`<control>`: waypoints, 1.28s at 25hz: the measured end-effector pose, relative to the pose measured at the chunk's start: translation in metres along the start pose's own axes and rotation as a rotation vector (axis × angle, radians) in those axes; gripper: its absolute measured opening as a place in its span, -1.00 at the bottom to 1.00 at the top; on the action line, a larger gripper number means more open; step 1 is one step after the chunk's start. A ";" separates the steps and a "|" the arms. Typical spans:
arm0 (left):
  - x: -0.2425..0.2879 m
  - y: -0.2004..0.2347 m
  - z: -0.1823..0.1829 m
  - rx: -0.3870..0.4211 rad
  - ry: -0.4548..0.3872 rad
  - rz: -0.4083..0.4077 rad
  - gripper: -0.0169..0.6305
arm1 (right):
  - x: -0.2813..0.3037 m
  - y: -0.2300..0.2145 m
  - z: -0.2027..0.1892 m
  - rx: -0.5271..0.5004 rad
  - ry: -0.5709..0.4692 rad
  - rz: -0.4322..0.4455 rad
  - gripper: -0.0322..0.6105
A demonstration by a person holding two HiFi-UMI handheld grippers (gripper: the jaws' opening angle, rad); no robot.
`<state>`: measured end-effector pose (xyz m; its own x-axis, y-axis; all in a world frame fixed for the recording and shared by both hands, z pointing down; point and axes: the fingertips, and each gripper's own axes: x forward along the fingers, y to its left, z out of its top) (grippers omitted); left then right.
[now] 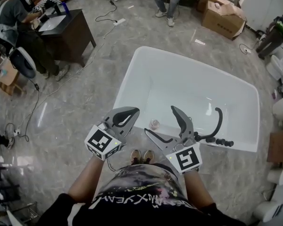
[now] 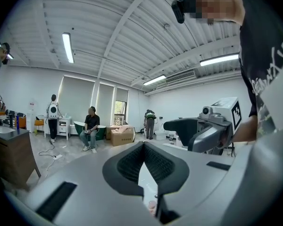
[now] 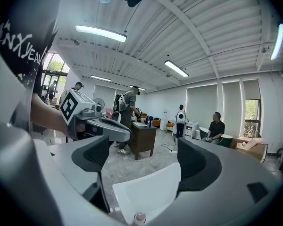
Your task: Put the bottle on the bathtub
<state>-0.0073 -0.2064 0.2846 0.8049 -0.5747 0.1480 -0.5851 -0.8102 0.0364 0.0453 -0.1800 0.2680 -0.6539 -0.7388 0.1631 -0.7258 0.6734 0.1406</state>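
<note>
Looking for the bottle (image 1: pixel 154 124): where is it?
— Down at the bathtub's (image 1: pixel 179 84) near rim, straight ahead between the right tool's (image 1: pixel 159 118) wide-open jaws. Left tool (image 1: pixel 134 112) is pinched closed, empty. Right seems nearer.

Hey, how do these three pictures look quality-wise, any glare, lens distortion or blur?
Head view: sharp, wide-angle curving toward the edges, pale glare streaks on the glossy grey tile floor and inside the white rectangular bathtub. Left gripper view: heavy fisheye, dark corners, bright ceiling tube lights, a mosaic patch upper right. Right gripper view: same fisheye and dark corners, evenly lit.
</note>
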 end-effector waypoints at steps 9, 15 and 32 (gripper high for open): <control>-0.002 -0.001 0.009 0.005 -0.017 -0.004 -0.91 | 0.000 -0.003 0.006 -0.009 -0.010 -0.011 -0.32; -0.002 -0.003 0.010 0.012 -0.021 -0.006 -0.91 | 0.000 -0.004 0.008 -0.018 -0.022 -0.021 -0.69; -0.017 0.013 0.012 0.013 -0.036 -0.008 -0.91 | 0.015 0.015 0.020 -0.030 -0.052 0.011 -0.90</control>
<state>-0.0273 -0.2081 0.2711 0.8127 -0.5718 0.1124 -0.5776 -0.8160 0.0250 0.0203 -0.1813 0.2534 -0.6726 -0.7312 0.1136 -0.7122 0.6814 0.1688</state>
